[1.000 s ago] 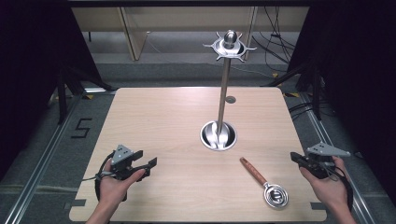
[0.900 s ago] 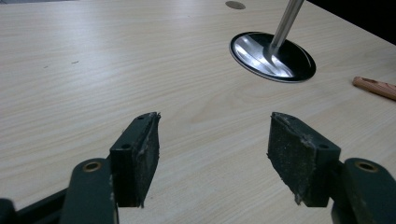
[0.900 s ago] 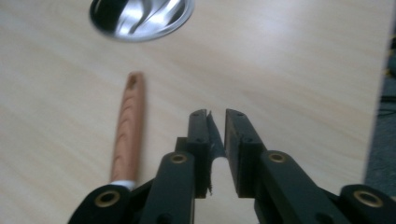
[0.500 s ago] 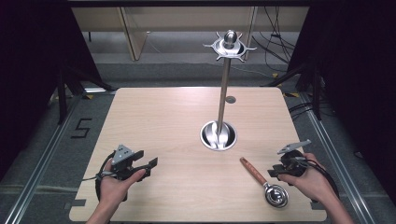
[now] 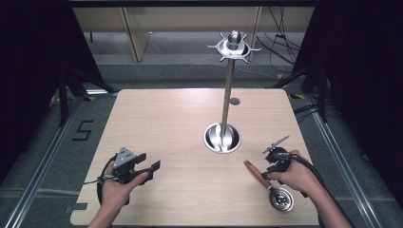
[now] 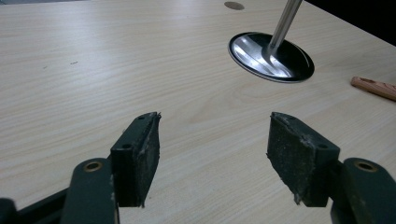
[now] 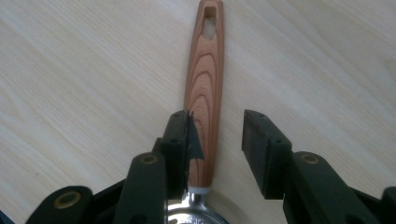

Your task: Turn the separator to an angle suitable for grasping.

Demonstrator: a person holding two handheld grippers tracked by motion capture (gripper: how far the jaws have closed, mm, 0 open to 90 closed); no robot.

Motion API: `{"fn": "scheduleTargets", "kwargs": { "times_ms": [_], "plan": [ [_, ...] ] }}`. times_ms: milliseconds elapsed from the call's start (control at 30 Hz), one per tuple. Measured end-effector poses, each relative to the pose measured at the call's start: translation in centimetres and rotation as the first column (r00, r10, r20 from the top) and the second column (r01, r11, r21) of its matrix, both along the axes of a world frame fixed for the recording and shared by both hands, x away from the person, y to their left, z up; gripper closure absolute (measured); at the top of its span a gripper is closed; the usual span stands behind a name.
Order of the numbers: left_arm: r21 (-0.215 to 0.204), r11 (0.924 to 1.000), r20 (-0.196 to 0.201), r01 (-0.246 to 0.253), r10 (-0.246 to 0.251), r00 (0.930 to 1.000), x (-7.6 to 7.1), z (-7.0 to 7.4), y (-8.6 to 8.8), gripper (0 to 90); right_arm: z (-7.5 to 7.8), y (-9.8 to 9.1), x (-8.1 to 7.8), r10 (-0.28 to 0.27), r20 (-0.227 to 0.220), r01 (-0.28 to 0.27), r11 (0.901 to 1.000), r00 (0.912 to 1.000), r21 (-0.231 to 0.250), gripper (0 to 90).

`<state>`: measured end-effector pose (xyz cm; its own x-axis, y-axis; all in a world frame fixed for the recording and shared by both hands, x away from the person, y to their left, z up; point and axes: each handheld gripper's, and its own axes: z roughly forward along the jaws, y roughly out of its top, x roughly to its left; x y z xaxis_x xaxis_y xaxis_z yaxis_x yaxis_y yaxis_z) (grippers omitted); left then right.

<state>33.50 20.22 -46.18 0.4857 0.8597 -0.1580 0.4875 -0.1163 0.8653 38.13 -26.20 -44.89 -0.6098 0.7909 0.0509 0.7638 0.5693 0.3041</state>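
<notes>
wooden table [image 5: 171, 123]: 1 strainer [image 5: 268, 185], 1 stand [image 5: 223, 135]

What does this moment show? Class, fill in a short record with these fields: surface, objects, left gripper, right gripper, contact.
surface: pale wooden table
objects: metal stand with a round base and tall pole; ladle with a wooden handle and metal bowl, lying flat
left gripper: left gripper open, nothing between its jaws, over bare table
right gripper: right gripper open, jaws on either side of the handle near the metal bowl
contact: one jaw overlaps the handle's edge; whether it touches cannot be told; not yet clamped
</notes>
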Motion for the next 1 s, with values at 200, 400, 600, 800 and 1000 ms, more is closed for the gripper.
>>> {"fn": "scheduleTargets", "kwargs": {
  "times_ms": [200,400,600,800,1000],
  "plan": [
    [-0.001,1.0,0.0,0.003,-0.003,1.0,0.0,0.0,0.0,34.0,-0.5,0.8,0.5,0.015,-0.043,-0.016,0.9997,0.999,-0.019,62.3],
    [0.001,1.0,0.001,0.008,-0.008,1.0,0.0,0.0,-0.1,33.9,-0.8,1.5,1.0,0.012,-0.078,-0.016,0.9987,0.9969,-0.048,62.3],
    [-0.003,1.0,-0.004,0.006,-0.006,1.0,0.0,-0.1,-0.1,34.0,-1.2,2.2,1.6,0.004,-0.131,-0.015,0.9965,0.9914,-0.082,61.5],
    [0.003,1.0,0.0,0.009,-0.009,1.0,0.1,-0.1,0.0,34.0,-1.7,2.5,1.7,0.004,-0.149,-0.019,0.995,0.9889,-0.098,62.6],
    [-0.003,0.9999,-0.001,0.011,-0.011,0.9999,0.1,-0.1,-0.2,34.0,-1.8,2.7,1.8,0.021,-0.119,-0.034,0.9934,0.9927,-0.11,64.8]
  ]
}}
